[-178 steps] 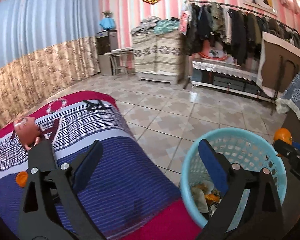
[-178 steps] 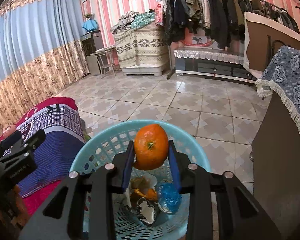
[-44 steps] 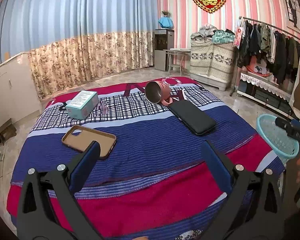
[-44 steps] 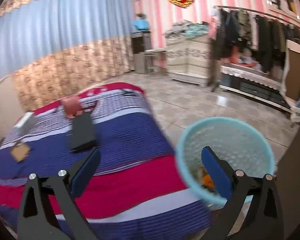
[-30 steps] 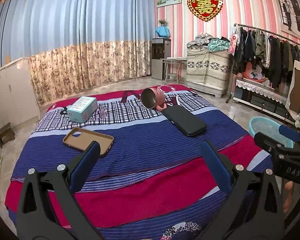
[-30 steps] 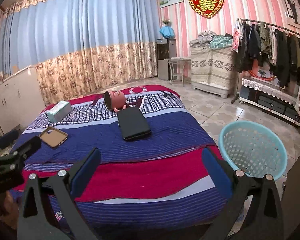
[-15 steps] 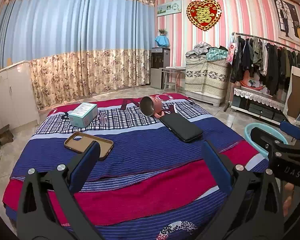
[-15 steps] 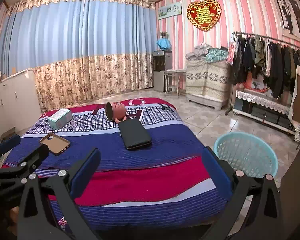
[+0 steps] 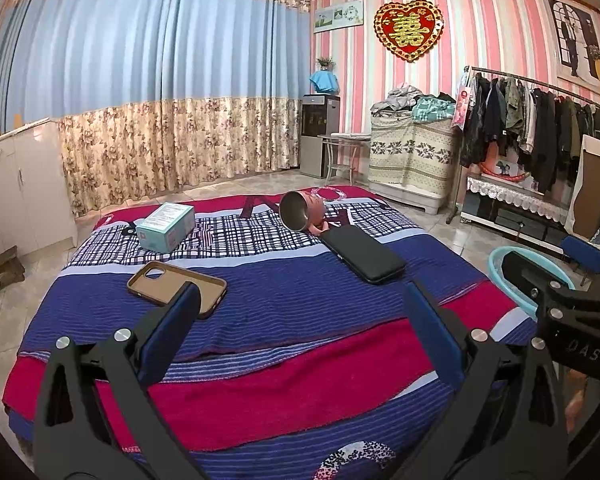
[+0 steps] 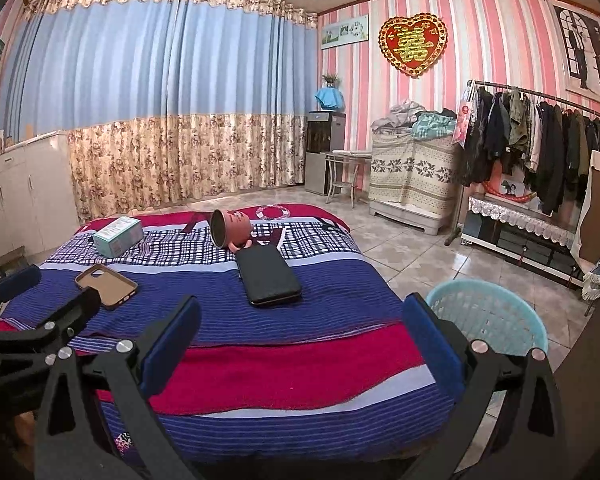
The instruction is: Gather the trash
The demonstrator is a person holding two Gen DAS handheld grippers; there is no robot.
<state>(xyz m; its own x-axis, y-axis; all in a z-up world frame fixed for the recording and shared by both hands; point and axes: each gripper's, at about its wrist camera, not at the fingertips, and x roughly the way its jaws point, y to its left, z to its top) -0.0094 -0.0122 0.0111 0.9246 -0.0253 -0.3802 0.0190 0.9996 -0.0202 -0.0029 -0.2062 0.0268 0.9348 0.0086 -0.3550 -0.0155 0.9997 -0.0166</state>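
The light blue trash basket stands on the tiled floor right of the bed; its rim shows in the left wrist view behind the right gripper. My left gripper is open and empty above the near part of the bed. My right gripper is open and empty, also above the bed's near edge, with the basket just beyond its right finger. Each gripper shows at the edge of the other's view. No trash is visible on the bed.
On the striped bed cover lie a brown phone case, a black tablet case, a tipped pink mug and a teal box. A clothes rack, cabinets and curtains line the room.
Both grippers have pulled back and up from the basket, so the whole bed is in view. The orange held by the right gripper 5.9 s ago is gone from it.
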